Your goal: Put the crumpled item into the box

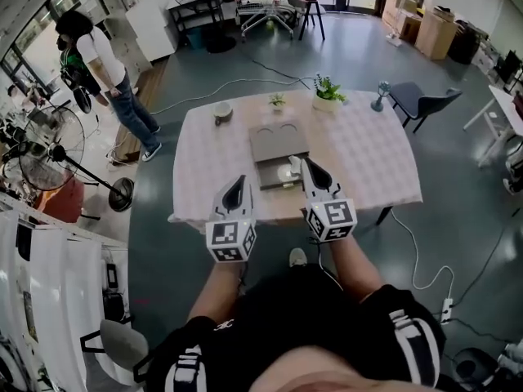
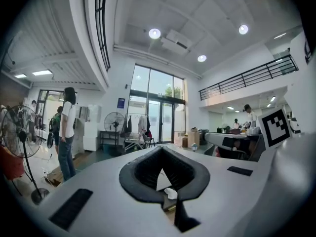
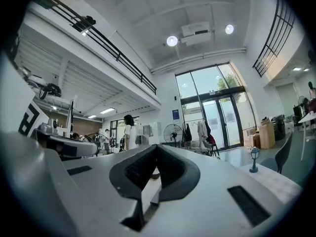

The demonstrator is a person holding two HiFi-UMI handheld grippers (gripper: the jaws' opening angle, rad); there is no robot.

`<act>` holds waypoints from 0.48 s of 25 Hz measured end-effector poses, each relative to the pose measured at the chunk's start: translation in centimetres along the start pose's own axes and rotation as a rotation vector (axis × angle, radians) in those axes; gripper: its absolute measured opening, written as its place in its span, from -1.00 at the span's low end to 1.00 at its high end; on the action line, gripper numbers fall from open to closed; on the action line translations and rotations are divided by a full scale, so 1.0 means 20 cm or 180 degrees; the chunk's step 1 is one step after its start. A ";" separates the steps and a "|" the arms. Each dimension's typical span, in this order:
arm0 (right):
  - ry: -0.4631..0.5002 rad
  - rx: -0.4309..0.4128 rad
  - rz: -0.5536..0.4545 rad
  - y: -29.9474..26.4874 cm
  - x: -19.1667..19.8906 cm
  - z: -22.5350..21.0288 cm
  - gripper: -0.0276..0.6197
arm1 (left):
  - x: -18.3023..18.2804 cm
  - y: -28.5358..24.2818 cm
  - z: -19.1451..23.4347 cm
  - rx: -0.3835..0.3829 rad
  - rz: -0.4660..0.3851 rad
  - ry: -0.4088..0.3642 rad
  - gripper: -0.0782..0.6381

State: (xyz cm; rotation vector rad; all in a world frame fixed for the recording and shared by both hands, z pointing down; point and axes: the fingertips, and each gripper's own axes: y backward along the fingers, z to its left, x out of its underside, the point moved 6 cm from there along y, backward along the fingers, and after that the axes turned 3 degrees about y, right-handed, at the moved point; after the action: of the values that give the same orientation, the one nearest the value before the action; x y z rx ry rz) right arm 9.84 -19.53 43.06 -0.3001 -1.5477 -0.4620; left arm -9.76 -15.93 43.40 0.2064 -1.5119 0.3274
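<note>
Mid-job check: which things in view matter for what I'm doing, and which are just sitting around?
For the job: crumpled white item; grey box.
Lying about: cup; small plant; larger plant; little lamp; chair; fan.

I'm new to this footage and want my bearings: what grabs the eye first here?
Two grippers with marker cubes, left and right, fill the foreground, jaws together, pointing at a cloth-covered table. At the table's middle lies a grey box, with a white crumpled item at its near end, just beside the right gripper's tip. At far left a person stands near some fans.
</note>
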 end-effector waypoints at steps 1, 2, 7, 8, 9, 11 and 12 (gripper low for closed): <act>0.0006 -0.0031 -0.0003 -0.05 -0.01 -0.05 -0.91 | -0.02 -0.06 -0.01 -0.0021 -0.0005 -0.0003 -0.79; 0.0011 -0.0057 -0.0008 -0.09 -0.03 -0.09 -0.91 | -0.05 -0.12 -0.01 -0.0039 -0.0010 -0.0002 -0.79; 0.0014 -0.0142 0.0021 -0.28 -0.04 -0.21 -0.91 | -0.09 -0.32 0.01 -0.0069 0.0002 0.0027 -0.79; 0.0004 -0.0147 0.0028 -0.31 -0.03 -0.23 -0.91 | -0.09 -0.35 0.02 -0.0066 0.0016 0.0025 -0.79; 0.0000 -0.0149 0.0031 -0.34 -0.02 -0.24 -0.91 | -0.09 -0.38 0.03 -0.0059 0.0028 0.0016 -0.79; 0.0006 -0.0136 0.0032 -0.39 -0.01 -0.26 -0.91 | -0.09 -0.44 0.06 -0.0040 0.0052 -0.0011 -0.79; 0.0007 -0.0122 0.0033 -0.42 -0.01 -0.27 -0.91 | -0.09 -0.47 0.07 -0.0024 0.0060 -0.0021 -0.79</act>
State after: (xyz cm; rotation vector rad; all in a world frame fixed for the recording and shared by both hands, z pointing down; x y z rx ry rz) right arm 10.69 -29.38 41.99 -0.3371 -1.5358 -0.4841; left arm -8.00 -25.33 42.23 0.1875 -1.5221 0.3361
